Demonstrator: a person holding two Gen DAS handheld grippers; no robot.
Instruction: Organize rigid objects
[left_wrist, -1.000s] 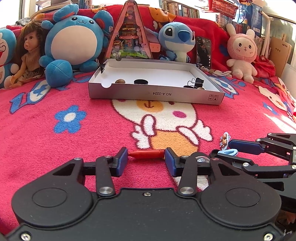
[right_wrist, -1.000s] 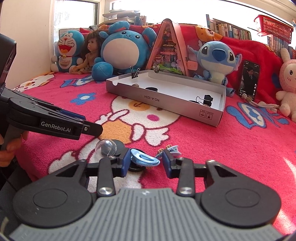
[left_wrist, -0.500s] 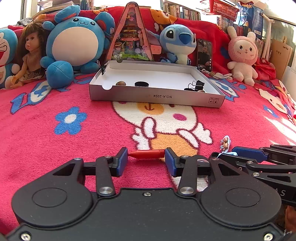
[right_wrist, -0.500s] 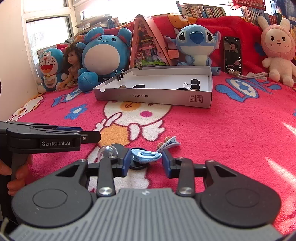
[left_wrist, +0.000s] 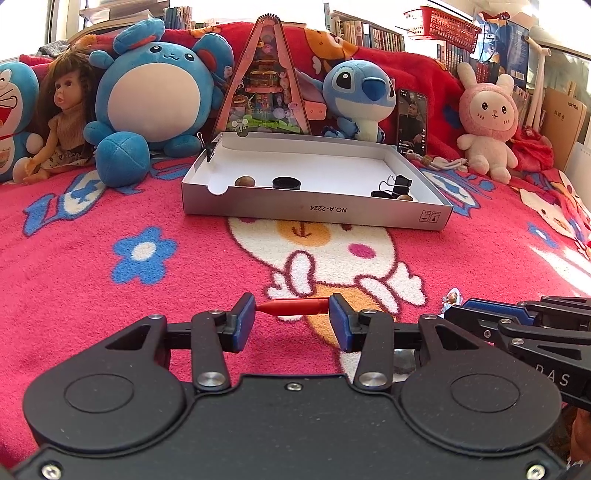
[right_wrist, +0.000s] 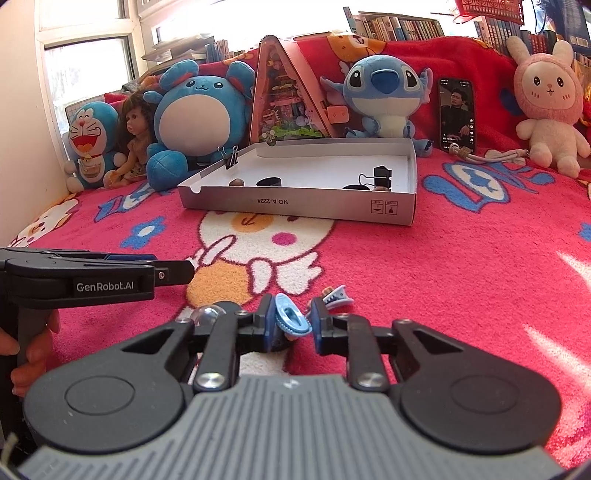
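My left gripper (left_wrist: 291, 321) is shut on a red crayon (left_wrist: 295, 306), held crosswise between its blue pads just above the red blanket. My right gripper (right_wrist: 292, 326) has its jaws closing, and both pads press on a light blue hair clip (right_wrist: 290, 318) low over the blanket. A second small clip with a toothed edge (right_wrist: 337, 295) lies just beyond it. A clear ball (right_wrist: 207, 314) rests beside the right gripper's left finger. The open white box (left_wrist: 317, 214) stands farther back and holds a nut (left_wrist: 244, 181), a black ring (left_wrist: 286, 182) and a binder clip (left_wrist: 400, 182).
Plush toys, a doll (left_wrist: 62, 122), a triangular toy house (left_wrist: 266, 81) and a propped phone (left_wrist: 412, 122) line the back behind the box. The left gripper (right_wrist: 177, 271) reaches in from the left of the right wrist view, a hand (right_wrist: 33, 354) on its handle.
The right gripper rolled level and its jaws narrowed on the blue hair clip, which turned from flat to nearly upright. The left gripper and its red crayon stayed put.
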